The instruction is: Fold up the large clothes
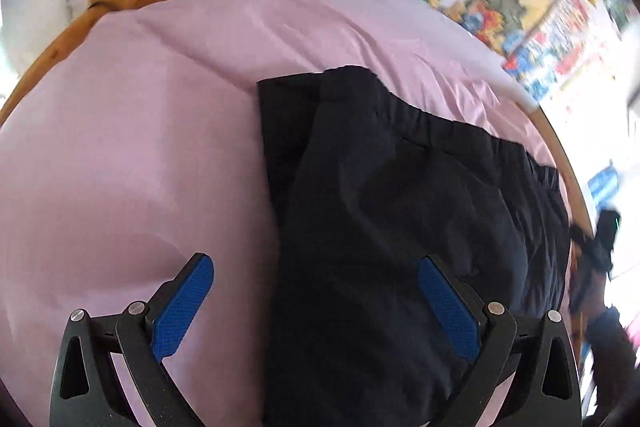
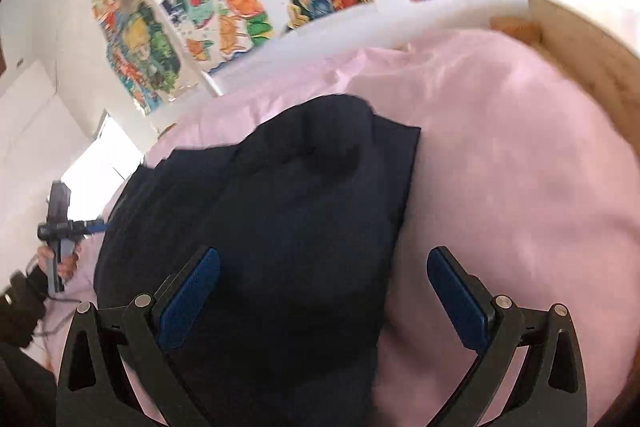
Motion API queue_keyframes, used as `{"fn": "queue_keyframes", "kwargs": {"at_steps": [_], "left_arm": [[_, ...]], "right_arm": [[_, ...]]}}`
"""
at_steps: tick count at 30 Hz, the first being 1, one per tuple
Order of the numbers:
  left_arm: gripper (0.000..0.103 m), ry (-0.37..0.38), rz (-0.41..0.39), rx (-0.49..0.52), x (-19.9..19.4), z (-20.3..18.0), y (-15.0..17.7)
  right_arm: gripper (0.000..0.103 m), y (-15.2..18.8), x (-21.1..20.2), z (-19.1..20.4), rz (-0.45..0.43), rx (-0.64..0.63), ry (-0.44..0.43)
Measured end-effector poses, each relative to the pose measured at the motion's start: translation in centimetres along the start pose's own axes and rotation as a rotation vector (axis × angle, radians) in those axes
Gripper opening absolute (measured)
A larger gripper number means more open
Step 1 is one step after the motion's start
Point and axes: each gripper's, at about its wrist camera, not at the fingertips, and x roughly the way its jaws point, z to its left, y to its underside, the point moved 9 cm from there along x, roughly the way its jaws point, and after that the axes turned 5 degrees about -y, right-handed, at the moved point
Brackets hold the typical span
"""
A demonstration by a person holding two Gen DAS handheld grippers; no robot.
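Jaws wide both sides above dark garment [image 1: 400,207]; person's hand [image 2: 60,263] only right view.

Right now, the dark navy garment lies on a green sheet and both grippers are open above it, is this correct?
Not quite: the sheet is pink, not green, as the left wrist view shows. The dark navy garment does lie on it, and the left gripper and right gripper are both open above it.
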Motion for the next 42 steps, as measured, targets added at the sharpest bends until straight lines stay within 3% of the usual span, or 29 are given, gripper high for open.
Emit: {"fn": "queue_keyframes", "kwargs": {"at_steps": [3, 7, 10, 14, 16, 20, 28, 31, 33, 37, 41, 42], "left_arm": [[0.103, 0.025, 0.02, 0.086, 1.5, -0.2, -0.6], [0.103, 0.096, 0.08, 0.103, 3.1, -0.3, -1.1], [0.103, 0.171, 0.116, 0.149, 3.6, -1.3, -1.1], [0.103, 0.3, 0.178, 0.197, 4.7, -2.5, 0.2], [0.103, 0.321, 0.208, 0.219, 5.6, -2.9, 0.8], [0.103, 0.367, 0.236, 0.216, 6.7, -3.6, 0.4], [0.103, 0.442, 0.24, 0.197, 7.1, -4.7, 0.3], [0.103, 0.444, 0.239, 0.189, 7.2, -5.1, 0.2], [0.098, 0.432, 0.233, 0.186, 6.9, -5.4, 0.4], [0.073, 0.375, 0.171, 0.14, 6.0, -5.8, 0.4], [0.043, 0.226, 0.112, 0.113, 4.5, -6.8, 0.3], [0.04, 0.188, 0.106, 0.099, 4.0, -7.2, 0.4]], "right_arm": [[0.102, -0.1, 3.2, -0.9, 0.08, 0.019, -0.053], [0.102, 0.8, 5.0, -0.4, 0.116, -0.045, -0.149], [0.102, 1.1, 5.3, -0.4, 0.136, -0.037, -0.219], [0.102, 2.7, 4.6, 1.4, 0.229, -0.06, -0.354], [0.102, 3.9, 4.7, 1.9, 0.262, -0.098, -0.357], [0.102, 4.2, 6.5, 1.2, 0.245, -0.031, -0.353], [0.102, 3.2, 9.8, 1.9, 0.238, 0.131, -0.503], [0.102, 3.1, 11.2, 2.5, 0.221, 0.177, -0.482], [0.101, 3.1, 11.5, 3.4, 0.203, 0.174, -0.462], [0.088, 2.9, 11.7, 4.2, 0.179, 0.187, -0.441], [0.079, 2.8, 12.1, 5.4, 0.19, 0.188, -0.386], [0.071, 2.8, 11.8, 6.1, 0.176, 0.177, -0.369]]}}
